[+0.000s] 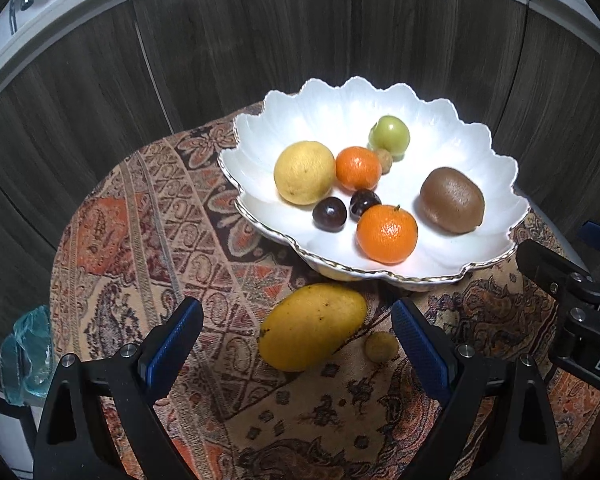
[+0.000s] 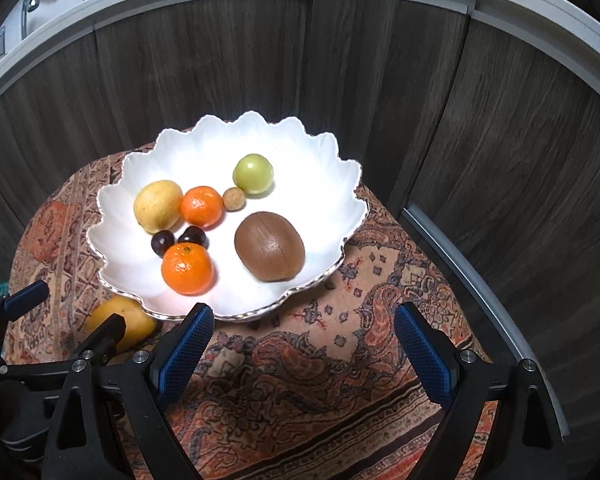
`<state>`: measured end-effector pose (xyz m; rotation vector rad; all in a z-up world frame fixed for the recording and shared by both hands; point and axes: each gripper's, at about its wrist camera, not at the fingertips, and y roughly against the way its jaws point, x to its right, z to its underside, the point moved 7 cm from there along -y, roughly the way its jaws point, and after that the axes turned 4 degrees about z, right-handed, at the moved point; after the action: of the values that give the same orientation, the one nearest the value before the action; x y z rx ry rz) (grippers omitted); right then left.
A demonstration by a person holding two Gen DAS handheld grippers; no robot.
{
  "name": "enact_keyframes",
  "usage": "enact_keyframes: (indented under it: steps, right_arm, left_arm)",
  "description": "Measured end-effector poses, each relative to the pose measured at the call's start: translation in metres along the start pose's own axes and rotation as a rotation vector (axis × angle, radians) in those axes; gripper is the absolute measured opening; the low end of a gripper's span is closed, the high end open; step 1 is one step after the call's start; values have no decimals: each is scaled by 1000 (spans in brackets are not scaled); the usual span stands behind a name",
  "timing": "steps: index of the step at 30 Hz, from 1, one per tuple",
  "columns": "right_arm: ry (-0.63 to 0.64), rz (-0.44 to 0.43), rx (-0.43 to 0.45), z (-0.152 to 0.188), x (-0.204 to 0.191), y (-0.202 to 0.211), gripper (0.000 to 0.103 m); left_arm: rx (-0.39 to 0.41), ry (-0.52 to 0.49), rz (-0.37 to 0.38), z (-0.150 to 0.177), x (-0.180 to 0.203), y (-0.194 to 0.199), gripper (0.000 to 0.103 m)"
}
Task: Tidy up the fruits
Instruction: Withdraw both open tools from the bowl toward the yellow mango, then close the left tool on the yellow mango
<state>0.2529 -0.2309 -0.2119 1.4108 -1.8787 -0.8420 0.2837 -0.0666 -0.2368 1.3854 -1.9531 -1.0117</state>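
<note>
A white scalloped bowl (image 1: pixel 260 184) (image 2: pixel 332 200) on the patterned cloth holds a lemon (image 1: pixel 304 172), two mandarins (image 1: pixel 386 234) (image 1: pixel 358 168), two dark cherries (image 1: pixel 329 214), a kiwi (image 1: pixel 452 200) (image 2: pixel 270 252), a green plum (image 1: pixel 390 134) and a small brown fruit (image 1: pixel 384 160). A yellow mango (image 1: pixel 312 326) (image 2: pixel 136 320) and a small brown round fruit (image 1: pixel 381 346) lie on the cloth in front of the bowl. My left gripper (image 1: pixel 296 338) is open, its fingers either side of the mango. My right gripper (image 2: pixel 304 344) is open and empty over bare cloth right of the mango.
The small round table (image 1: pixel 112 240) is covered by a paisley cloth and stands against dark wood cabinet doors (image 1: pixel 260 48). A pale blue glass object (image 1: pixel 28 352) stands at the left, below the table edge. The right gripper's body (image 1: pixel 580 300) shows at the left view's right edge.
</note>
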Motion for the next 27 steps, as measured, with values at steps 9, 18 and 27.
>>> enact_keyframes:
  steps: [9, 18, 27]
  right_arm:
    - [8, -3, -27, 8, -2, -18, 92]
    - [18, -11, -37, 16, -6, -30, 93]
    - [27, -22, -56, 23, -10, -37, 93]
  left_arm:
    - [-27, 26, -10, 10, -2, -23, 96]
    - [-32, 40, -16, 15, -2, -42, 95]
    - [-30, 41, 19, 16, 1, -52, 73]
